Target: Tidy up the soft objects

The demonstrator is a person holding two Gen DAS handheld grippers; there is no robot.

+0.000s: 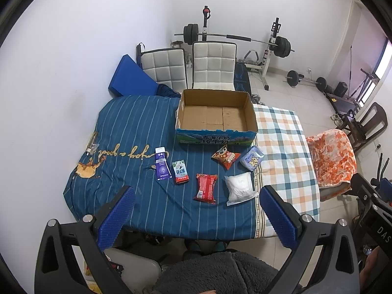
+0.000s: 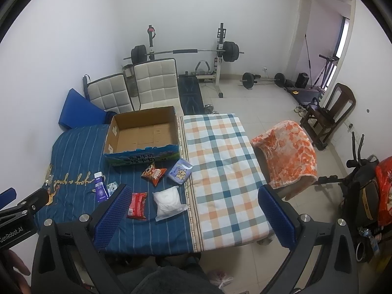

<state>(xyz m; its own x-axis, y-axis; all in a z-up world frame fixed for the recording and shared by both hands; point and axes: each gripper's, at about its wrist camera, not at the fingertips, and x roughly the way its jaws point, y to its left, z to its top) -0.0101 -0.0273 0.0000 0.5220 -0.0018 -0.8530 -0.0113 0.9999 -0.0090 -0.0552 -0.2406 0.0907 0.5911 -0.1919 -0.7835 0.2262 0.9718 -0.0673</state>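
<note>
Both grippers up close: left gripper (image 1: 196, 208) spread wide and holding nothing, right gripper (image 2: 196, 210) likewise. On the blue striped cover (image 1: 137, 132) sits the open cardboard box (image 1: 215, 115); just before it lie the white pouch (image 1: 240, 188), red packet (image 1: 205, 187), tissue pack (image 1: 252, 158), orange snack bag (image 1: 226, 156), and purple tube (image 1: 162, 165).

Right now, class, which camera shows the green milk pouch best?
The left wrist view: the green milk pouch lies fully visible beside the purple tube. In the right wrist view, a blue finger hides most of it.
</note>
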